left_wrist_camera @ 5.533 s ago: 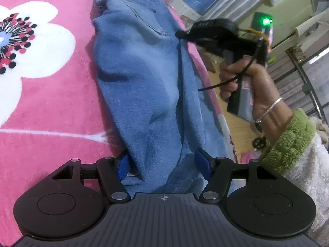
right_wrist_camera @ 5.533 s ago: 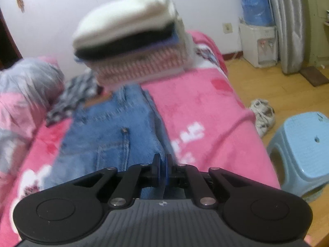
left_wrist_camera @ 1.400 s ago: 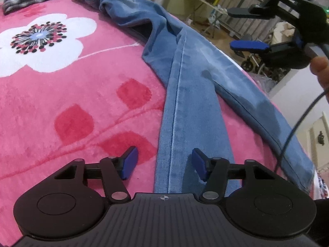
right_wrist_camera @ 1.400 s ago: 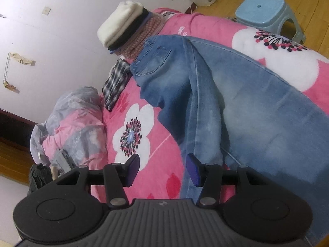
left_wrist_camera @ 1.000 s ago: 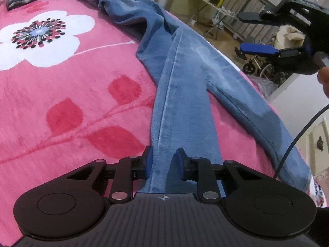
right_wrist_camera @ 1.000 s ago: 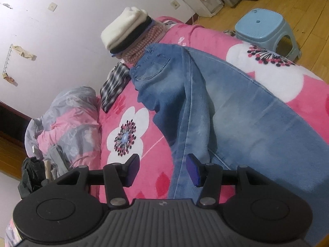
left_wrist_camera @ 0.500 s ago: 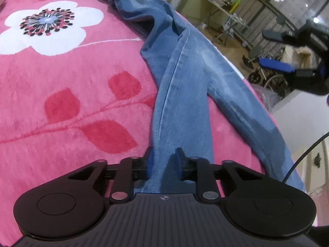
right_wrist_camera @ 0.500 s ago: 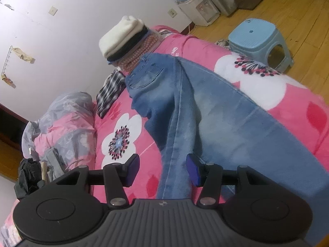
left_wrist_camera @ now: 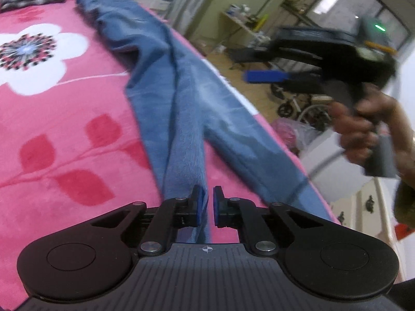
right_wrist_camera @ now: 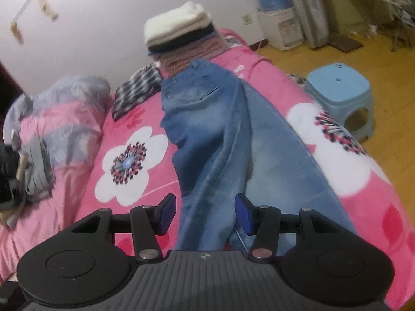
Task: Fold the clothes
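Blue jeans (left_wrist_camera: 171, 83) (right_wrist_camera: 220, 134) lie stretched along a pink flowered blanket (left_wrist_camera: 52, 129), waistband at the far end, legs splitting toward me. My left gripper (left_wrist_camera: 206, 204) is shut on the near leg of the jeans, its cloth pinched between the blue pads and pulled taut. The right gripper (right_wrist_camera: 205, 215) hovers open above the legs, nothing between its fingers. In the left wrist view that right gripper (left_wrist_camera: 293, 59) appears blurred at the upper right, held by a hand (left_wrist_camera: 363, 124), off the bed's right edge.
A stack of folded clothes (right_wrist_camera: 181, 39) and a checked cloth (right_wrist_camera: 137, 90) lie beyond the waistband. A rumpled quilt (right_wrist_camera: 52, 119) fills the bed's left side. A blue stool (right_wrist_camera: 339, 96) stands on the wooden floor to the right.
My left gripper has tightened on the jeans leg and drawn it up and taut. The right gripper, still open, has swung lower and closer over the legs.
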A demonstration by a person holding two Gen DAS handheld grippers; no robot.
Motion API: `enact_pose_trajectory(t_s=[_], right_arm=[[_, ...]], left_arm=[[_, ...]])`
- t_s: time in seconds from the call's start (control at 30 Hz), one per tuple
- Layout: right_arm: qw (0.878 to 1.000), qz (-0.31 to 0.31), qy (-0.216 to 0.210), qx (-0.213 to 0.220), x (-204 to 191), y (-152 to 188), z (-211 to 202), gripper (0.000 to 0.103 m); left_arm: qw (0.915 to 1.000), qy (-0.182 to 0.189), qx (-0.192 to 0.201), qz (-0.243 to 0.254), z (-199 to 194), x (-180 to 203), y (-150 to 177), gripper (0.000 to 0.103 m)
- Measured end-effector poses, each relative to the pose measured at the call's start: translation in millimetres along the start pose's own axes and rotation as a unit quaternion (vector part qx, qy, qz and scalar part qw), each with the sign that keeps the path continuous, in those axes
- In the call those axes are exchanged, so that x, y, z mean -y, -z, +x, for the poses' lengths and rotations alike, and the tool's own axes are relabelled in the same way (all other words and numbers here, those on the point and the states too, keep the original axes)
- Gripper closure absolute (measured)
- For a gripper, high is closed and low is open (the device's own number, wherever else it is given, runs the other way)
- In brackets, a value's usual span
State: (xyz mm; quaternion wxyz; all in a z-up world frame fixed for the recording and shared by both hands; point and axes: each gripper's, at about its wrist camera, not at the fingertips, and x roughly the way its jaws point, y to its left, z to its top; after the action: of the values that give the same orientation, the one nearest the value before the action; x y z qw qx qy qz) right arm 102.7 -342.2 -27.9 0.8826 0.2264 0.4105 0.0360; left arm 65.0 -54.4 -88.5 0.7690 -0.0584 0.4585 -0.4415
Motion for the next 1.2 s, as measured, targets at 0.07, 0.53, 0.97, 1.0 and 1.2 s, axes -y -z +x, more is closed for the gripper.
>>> enact_pose_trajectory(t_s=[0.07,0.53,0.97,1.0,1.2], right_arm=[[1.0,-0.018,0.004,-0.02,-3,-5,19,0.05],[0.992,-0.064,0.085,-0.063,6,-13,78,0.051],[0.997,0.002,0.03,-0.067,13,0,61,0.051],[0.997,0.003,0.03,-0.068,12,2,61,0.051],[0.997,0.006,0.031,-0.064,9,5,58,0.051]], left_arm=[[0.9999,0.01,-0.002,0.002,4,4,-1,0.097],[0.997,0.062,-0.022,0.04,23,20,-2,0.098],[0.9915,-0.111,-0.036,0.057,16,-48,5,0.063],[0.9911,-0.113,-0.037,0.059,20,-49,5,0.063],[0.9915,-0.098,-0.031,0.079,21,-43,11,0.063]])
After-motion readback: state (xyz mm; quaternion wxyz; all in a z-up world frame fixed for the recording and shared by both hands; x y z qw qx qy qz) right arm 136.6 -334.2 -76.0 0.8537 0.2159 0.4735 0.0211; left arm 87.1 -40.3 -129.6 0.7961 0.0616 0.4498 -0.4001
